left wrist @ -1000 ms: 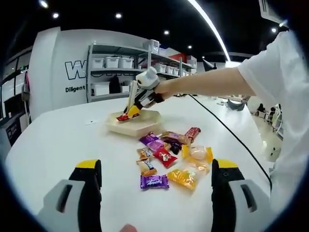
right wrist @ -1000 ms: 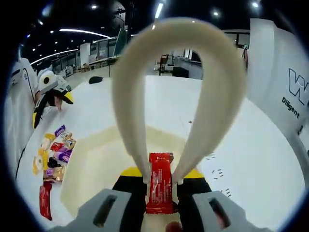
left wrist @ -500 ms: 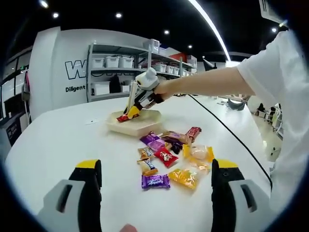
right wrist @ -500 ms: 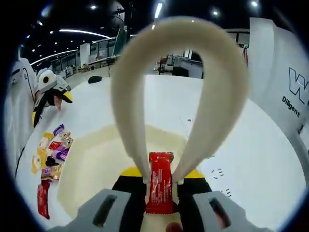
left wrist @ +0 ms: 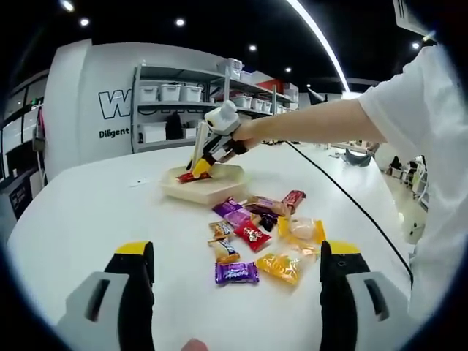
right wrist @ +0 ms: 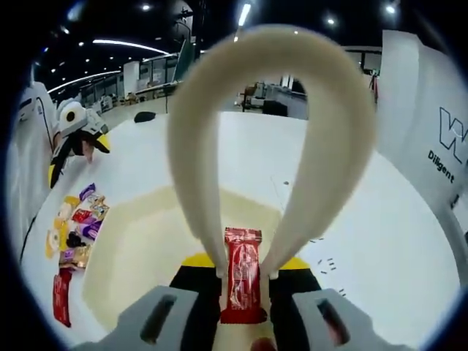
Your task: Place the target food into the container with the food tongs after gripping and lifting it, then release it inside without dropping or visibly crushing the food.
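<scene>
A red wrapped bar [right wrist: 243,281] is pinched between the tips of cream food tongs [right wrist: 212,146]. My right gripper [right wrist: 245,263] is shut on the tongs' arms. Directly below the bar lies a shallow cream tray [right wrist: 139,241]. In the left gripper view the right gripper [left wrist: 218,139], held by a hand, tilts down and holds the red bar [left wrist: 191,175] low over the tray [left wrist: 212,191], at its left side. My left gripper [left wrist: 234,252] stands open above the table, nothing between its jaws, near a purple candy [left wrist: 236,273].
A pile of several wrapped candies [left wrist: 259,230] lies on the white table between the tray and my left gripper, seen also as the candy pile [right wrist: 73,227]. Another red bar [right wrist: 60,298] lies by it. A black cable [left wrist: 344,197] runs along the right. Shelves [left wrist: 183,102] stand behind.
The right gripper with tongs and bar has edged slightly further over the tray. The hold on the bar is unchanged. The left gripper stays open and nearly still.
</scene>
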### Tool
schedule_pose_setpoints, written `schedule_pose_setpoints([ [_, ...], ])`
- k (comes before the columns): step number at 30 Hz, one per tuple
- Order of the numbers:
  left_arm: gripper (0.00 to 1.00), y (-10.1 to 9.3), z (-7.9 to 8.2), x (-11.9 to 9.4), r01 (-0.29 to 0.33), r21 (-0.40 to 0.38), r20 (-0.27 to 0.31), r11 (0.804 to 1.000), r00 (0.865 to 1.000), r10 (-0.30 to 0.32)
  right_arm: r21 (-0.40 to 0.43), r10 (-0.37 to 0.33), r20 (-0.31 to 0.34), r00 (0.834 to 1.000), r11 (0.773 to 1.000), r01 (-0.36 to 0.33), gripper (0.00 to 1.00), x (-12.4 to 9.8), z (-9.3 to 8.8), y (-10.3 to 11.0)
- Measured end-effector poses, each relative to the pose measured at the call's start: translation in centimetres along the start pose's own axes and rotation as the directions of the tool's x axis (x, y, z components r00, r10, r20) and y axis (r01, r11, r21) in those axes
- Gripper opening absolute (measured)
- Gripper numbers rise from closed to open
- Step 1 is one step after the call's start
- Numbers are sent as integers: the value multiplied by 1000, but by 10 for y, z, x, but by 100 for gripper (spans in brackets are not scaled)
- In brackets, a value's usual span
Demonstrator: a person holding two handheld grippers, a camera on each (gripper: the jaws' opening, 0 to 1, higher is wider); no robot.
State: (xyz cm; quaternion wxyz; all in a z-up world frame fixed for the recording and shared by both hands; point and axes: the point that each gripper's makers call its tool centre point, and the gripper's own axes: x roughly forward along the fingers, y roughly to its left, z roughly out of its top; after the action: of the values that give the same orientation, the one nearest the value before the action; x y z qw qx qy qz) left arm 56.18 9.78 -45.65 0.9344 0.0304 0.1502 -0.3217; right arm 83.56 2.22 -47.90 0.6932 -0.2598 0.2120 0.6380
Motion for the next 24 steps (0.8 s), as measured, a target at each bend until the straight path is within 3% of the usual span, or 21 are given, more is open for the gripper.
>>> schedule_pose_setpoints([
  [18,92,-2,0,0,2,1,1,1000,1000,-2,-25,-15,13,1000,1000,16,20,-10,8,-1],
  [24,92,-2,1,-1,-1,2,5,1000,1000,1,3,-26,46,999,1000,26,19,-18,15,-3],
])
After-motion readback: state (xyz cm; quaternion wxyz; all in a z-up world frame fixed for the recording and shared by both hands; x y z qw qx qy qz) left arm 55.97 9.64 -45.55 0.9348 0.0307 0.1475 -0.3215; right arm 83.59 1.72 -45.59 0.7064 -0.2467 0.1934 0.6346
